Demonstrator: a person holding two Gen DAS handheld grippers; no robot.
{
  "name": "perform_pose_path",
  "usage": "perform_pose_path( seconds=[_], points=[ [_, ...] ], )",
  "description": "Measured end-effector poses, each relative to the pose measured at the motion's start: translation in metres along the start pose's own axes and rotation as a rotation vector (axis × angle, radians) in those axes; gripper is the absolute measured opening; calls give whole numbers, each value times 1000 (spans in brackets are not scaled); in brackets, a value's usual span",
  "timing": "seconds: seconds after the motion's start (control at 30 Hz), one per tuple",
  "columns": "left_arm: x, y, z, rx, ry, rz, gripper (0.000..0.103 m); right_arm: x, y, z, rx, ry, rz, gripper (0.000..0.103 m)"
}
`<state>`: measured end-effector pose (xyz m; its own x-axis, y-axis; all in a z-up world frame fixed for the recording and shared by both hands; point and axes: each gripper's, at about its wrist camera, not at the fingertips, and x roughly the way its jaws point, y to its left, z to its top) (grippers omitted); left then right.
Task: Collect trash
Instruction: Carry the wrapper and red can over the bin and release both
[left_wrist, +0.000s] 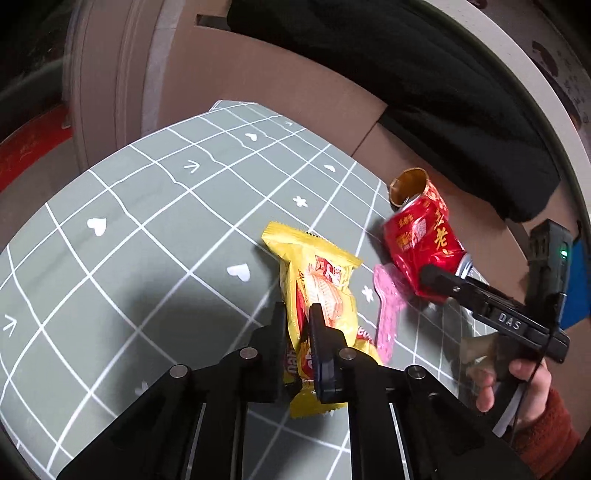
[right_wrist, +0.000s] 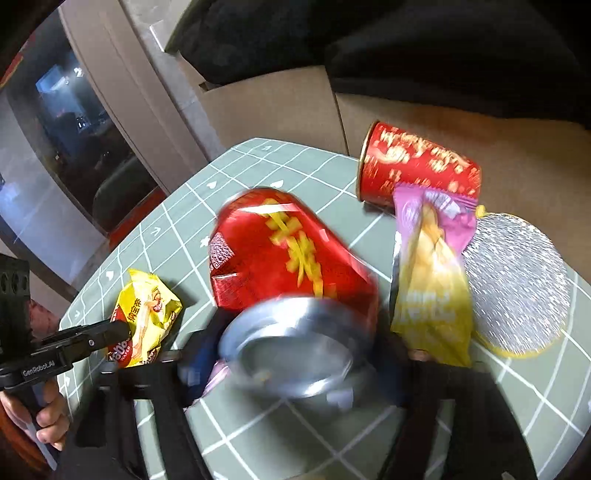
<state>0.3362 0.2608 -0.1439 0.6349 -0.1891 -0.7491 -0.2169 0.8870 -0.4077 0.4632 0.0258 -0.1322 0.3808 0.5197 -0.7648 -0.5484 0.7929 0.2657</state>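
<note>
**Wafer Packet Pinched, Dented Can Straddled**

The yellow wafer packet is pinched near its lower end by the almost closed left claw on the gridded desk. The dented red can, lying on its side, is straddled by the wide-spread right claw; contact cannot be told through blur. Farther off, a purple-yellow snack bag leans against a red cup.
</note>
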Motion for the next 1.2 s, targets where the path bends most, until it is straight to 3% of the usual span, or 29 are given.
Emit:
perform_pose_path(
  seconds=[0.53,1.2],
  points=[
    [-69,-107,-18,228,-186,20,8,-146,-2,-33,-38,-198,-111,62],
    [-108,-249,-32,387,-304,-84,8,-267,-41,-66,-9,-398,-182,62]
  ],
)
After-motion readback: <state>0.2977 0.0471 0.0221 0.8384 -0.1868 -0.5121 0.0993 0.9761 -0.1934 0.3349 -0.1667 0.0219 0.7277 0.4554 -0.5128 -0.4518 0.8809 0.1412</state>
